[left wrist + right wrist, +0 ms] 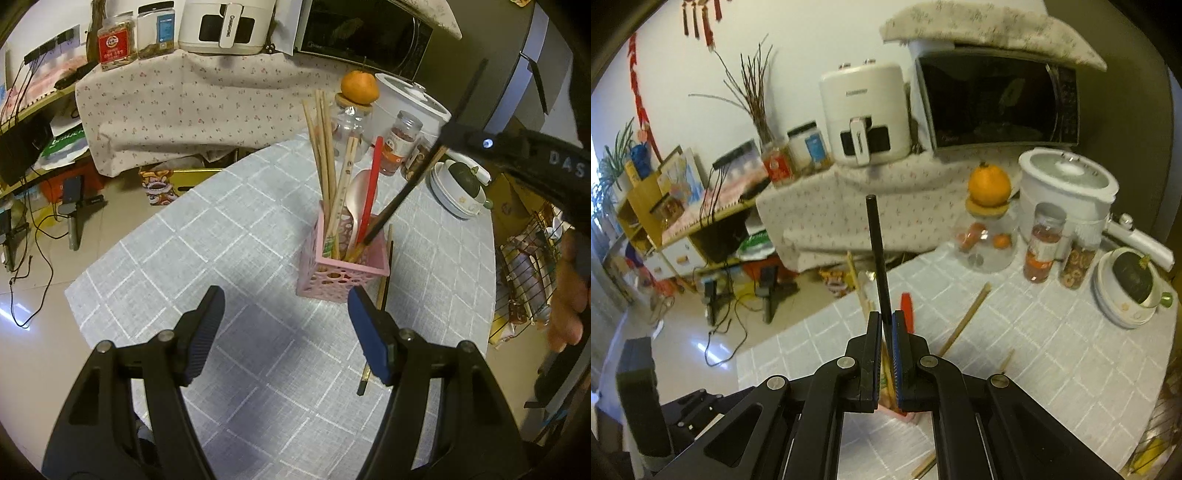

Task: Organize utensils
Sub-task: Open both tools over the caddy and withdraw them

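Note:
A pink perforated basket (pixel 343 275) stands on the grey checked tablecloth (pixel 221 236). It holds several wooden chopsticks (pixel 323 155), a pale spoon (pixel 356 192) and a red chopstick (pixel 371 188). My right gripper (pixel 448 134) comes in from the upper right, shut on a black chopstick (pixel 399 195) whose lower tip is inside the basket. In the right wrist view, that black chopstick (pixel 877 258) sticks up from between the closed pads of my right gripper (pixel 885 317). The basket (pixel 903 413) is mostly hidden beneath it. My left gripper (pixel 286 317) hovers open and empty just in front of the basket.
Loose chopsticks lie right of the basket (pixel 384 288) (pixel 967 317). At the table's far side are an orange (pixel 989 184) on a glass jar, a white cooker (pixel 1067 184), spice jars (pixel 1043 247) and stacked bowls (pixel 1123 295). A hand (pixel 569 295) shows at the right.

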Available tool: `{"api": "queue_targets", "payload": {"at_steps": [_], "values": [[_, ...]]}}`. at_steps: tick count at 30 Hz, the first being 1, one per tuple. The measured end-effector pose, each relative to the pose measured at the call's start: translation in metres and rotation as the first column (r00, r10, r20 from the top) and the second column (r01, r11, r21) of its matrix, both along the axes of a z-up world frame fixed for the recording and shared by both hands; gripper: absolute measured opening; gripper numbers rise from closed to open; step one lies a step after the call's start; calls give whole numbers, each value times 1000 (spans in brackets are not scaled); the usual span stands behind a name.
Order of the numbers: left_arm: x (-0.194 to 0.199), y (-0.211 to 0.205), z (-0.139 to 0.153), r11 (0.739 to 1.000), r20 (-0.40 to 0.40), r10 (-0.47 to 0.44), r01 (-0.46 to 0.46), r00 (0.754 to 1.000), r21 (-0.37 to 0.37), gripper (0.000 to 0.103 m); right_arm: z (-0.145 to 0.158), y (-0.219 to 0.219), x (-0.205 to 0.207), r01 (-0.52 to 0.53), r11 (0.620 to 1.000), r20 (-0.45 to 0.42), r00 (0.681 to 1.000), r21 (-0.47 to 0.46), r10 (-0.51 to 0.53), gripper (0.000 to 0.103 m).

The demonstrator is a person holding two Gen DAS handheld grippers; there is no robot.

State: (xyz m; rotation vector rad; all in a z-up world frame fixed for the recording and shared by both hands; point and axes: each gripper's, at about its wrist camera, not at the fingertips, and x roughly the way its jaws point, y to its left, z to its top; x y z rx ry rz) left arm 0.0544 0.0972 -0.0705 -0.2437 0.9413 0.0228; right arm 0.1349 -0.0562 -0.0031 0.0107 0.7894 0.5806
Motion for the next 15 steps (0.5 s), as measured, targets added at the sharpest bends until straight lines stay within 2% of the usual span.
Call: {"api": "queue_targets", "payload": {"at_steps": [3,7,10,11,15], "values": [[1,2,0,1000,-11,-1,1,1000,0,70,0,-4,2,13,999,-28,1000,40,-12,11],[2,1,-1,1000,-37,-11,11,999,1,73,11,-19,-4,29,997,-21,999,74,-28,21],[4,-3,-3,1000,-64,-21,22,998,5,78,16,-36,-13,47,996,-23,999,82,-46,33],[5,-5,-3,1000,-72,-26,27,997,8,78,16,-44,-16,59,995,-26,998,83,-57,41],[6,-14,2,999,-93,-45,47,995,11,79,10,-73,-21,106,992,-61,993,75,-102,49]]}}
